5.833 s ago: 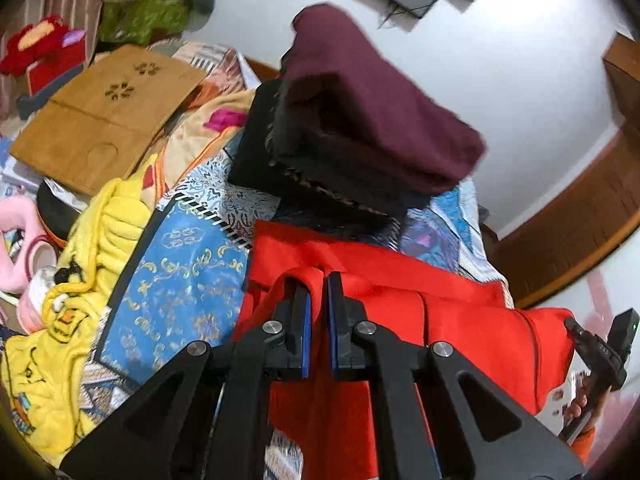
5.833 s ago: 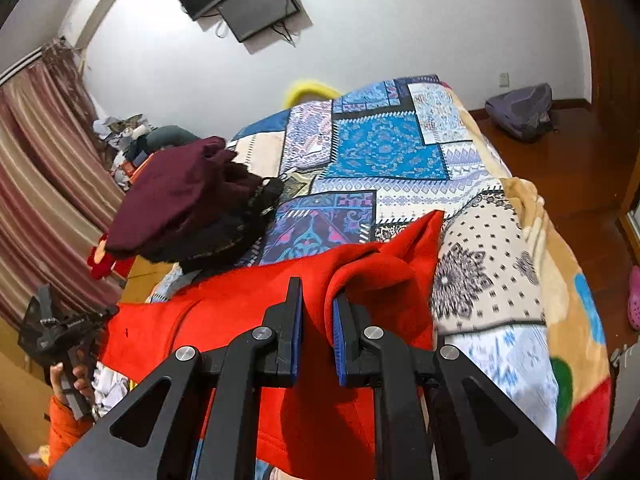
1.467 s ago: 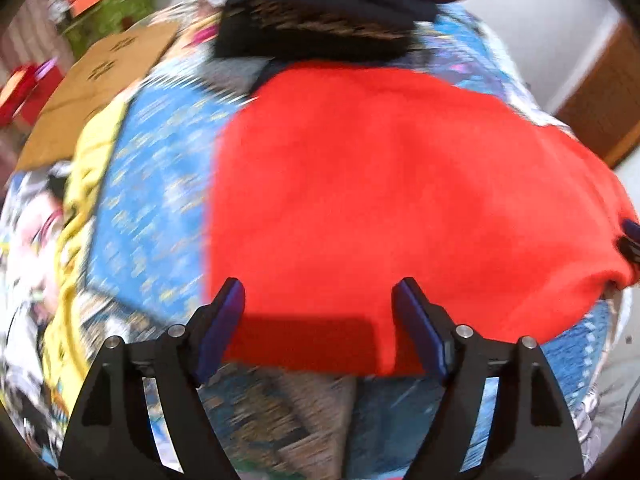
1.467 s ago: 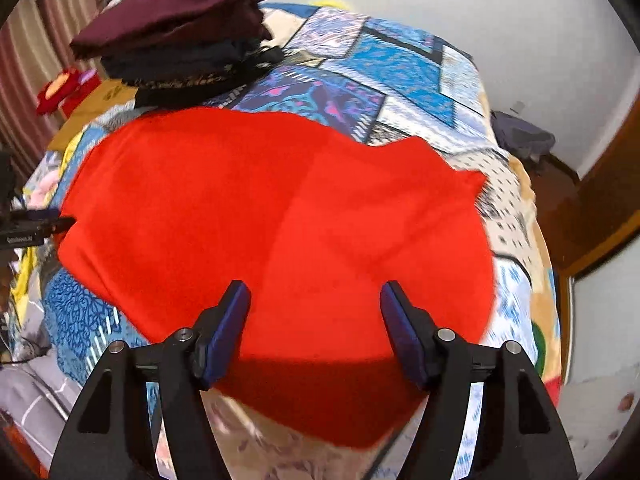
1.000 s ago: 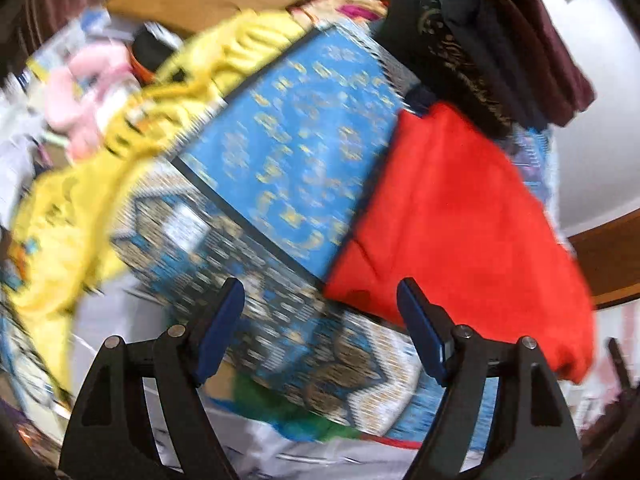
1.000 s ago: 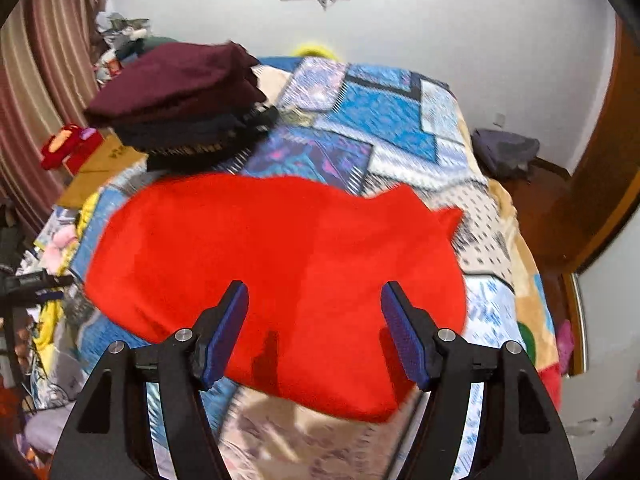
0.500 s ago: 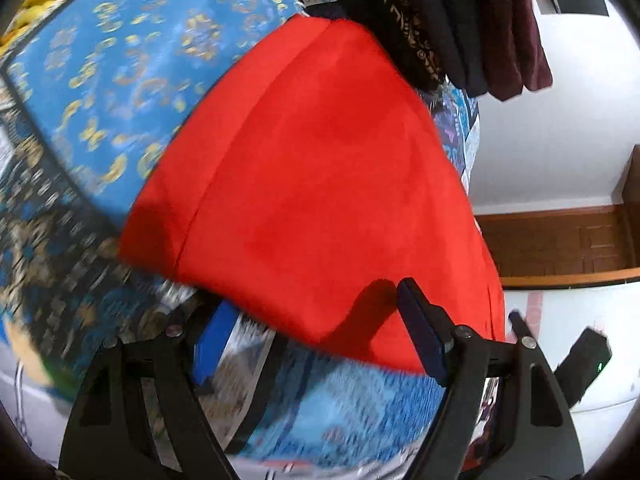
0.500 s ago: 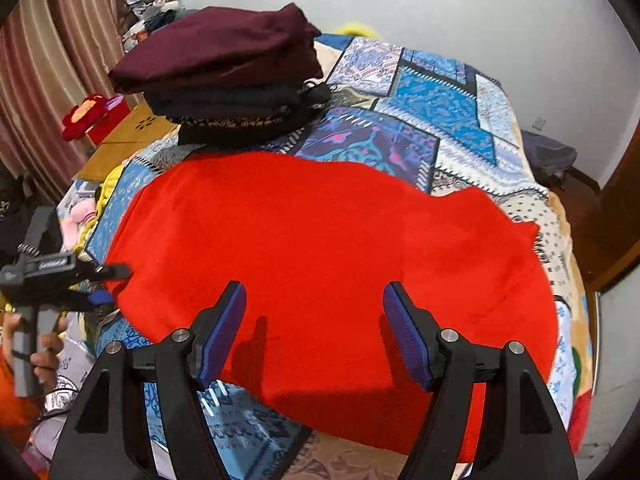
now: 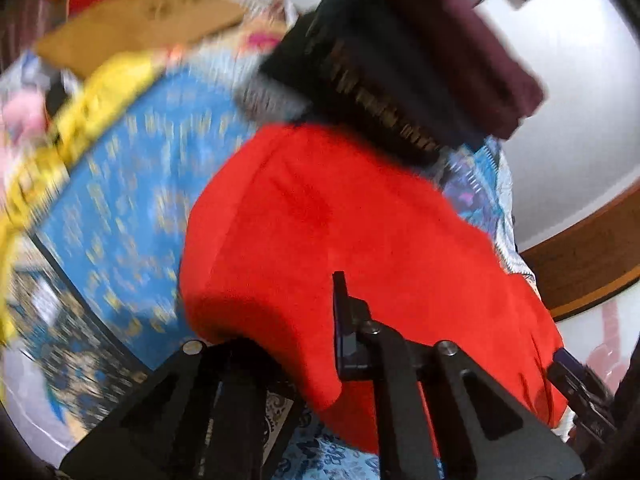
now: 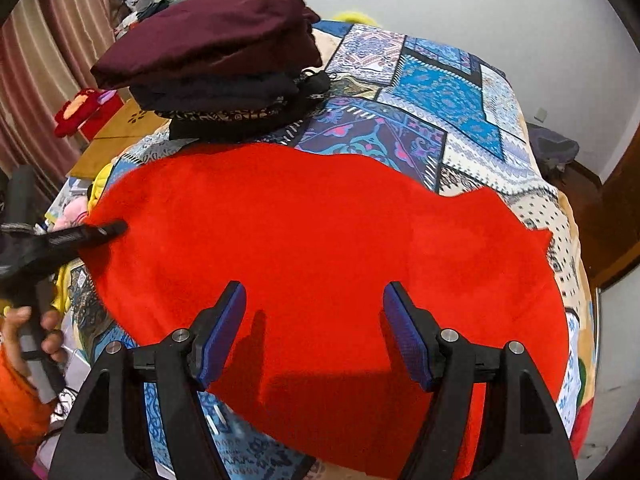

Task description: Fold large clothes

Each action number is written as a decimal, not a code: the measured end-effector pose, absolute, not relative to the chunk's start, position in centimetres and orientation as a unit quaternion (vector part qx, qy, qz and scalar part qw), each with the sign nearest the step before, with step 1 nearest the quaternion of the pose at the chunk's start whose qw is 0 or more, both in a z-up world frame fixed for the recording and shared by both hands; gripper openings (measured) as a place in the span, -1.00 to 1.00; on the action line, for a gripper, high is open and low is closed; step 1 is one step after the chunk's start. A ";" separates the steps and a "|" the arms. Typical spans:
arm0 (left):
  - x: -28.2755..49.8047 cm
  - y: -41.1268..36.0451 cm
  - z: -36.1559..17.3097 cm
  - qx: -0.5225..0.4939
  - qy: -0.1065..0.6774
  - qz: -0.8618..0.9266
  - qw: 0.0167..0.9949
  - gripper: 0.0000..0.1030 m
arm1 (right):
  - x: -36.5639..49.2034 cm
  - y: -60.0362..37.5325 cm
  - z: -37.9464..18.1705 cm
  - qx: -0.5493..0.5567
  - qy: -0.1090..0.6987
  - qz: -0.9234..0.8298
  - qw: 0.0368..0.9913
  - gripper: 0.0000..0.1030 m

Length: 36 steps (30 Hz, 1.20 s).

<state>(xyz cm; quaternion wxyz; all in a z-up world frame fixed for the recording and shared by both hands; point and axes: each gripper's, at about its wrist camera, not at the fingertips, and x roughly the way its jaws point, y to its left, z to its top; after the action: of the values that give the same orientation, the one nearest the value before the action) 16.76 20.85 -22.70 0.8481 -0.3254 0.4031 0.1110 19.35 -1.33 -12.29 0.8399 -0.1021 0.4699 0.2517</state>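
A flat bright-red fleece garment [image 10: 320,240] was spread on the patchwork bedspread [image 10: 440,92], its edge clamped by the left gripper [image 9: 312,320] while the right gripper [image 10: 314,332] was held wide open above it.

No legible text anywhere.

My right gripper [image 10: 314,330] is held with its two fingers wide apart, both blue pads [image 10: 224,330] in plain sight and nothing between them. My left gripper [image 9: 296,344] is lower, and its fingers are closed on the near corner of the red garment [image 9: 360,240]; one finger is hidden under the cloth. In the right wrist view I see my left hand [image 10: 28,332] around the grey handle of the left gripper, with an orange sleeve at the wrist.
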 end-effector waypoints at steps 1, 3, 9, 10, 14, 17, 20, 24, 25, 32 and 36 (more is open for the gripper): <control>16.5 20.8 -21.7 -0.320 0.393 0.110 0.855 -0.87 | 19.4 -1.0 -12.4 -0.105 0.472 0.255 0.838 0.31; 15.6 20.8 -19.0 -0.310 0.365 0.101 0.872 -0.88 | 19.4 0.0 -12.6 -0.106 0.477 0.268 0.830 0.31; 12.6 19.1 -11.9 -0.241 0.292 0.105 0.920 -0.88 | 18.3 4.2 -14.7 -0.110 0.512 0.337 0.782 0.31; 12.3 18.6 -10.9 -0.229 0.281 0.106 0.926 -0.88 | 18.0 4.9 -15.2 -0.110 0.518 0.344 0.775 0.34; 12.1 16.7 -8.7 -0.185 0.260 0.099 0.942 -0.89 | 16.9 7.3 -16.5 -0.092 0.528 0.381 0.754 0.48; 13.1 14.9 -8.4 -0.152 0.265 0.094 0.948 -0.89 | 16.7 7.7 -16.3 -0.094 0.527 0.391 0.749 0.50; 14.3 13.3 -8.2 -0.146 0.274 0.071 0.948 -0.89 | 17.2 5.7 -15.4 -0.070 0.530 0.401 0.744 0.45; 16.5 9.5 -7.7 -0.127 0.279 0.027 0.951 -0.89 | 18.4 -0.2 -13.4 -0.026 0.508 0.362 0.781 0.45; 17.3 8.3 -7.7 -0.123 0.283 0.013 0.951 -0.89 | 18.8 -2.2 -12.8 -0.021 0.500 0.342 0.796 0.46; 22.9 -1.0 -10.9 -0.091 0.344 -0.083 0.931 -0.89 | 20.3 -13.3 -10.7 0.002 0.469 0.214 0.857 0.46; 25.3 -5.5 -16.6 -0.086 0.454 -0.145 0.875 -0.89 | 20.3 -17.3 -11.0 0.026 0.477 0.170 0.862 0.46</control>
<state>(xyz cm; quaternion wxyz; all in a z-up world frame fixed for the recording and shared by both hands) 25.30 -5.48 -16.62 0.8751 -0.0862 0.4536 -0.1449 20.29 -17.28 -11.00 0.8618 0.0261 0.4772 0.1698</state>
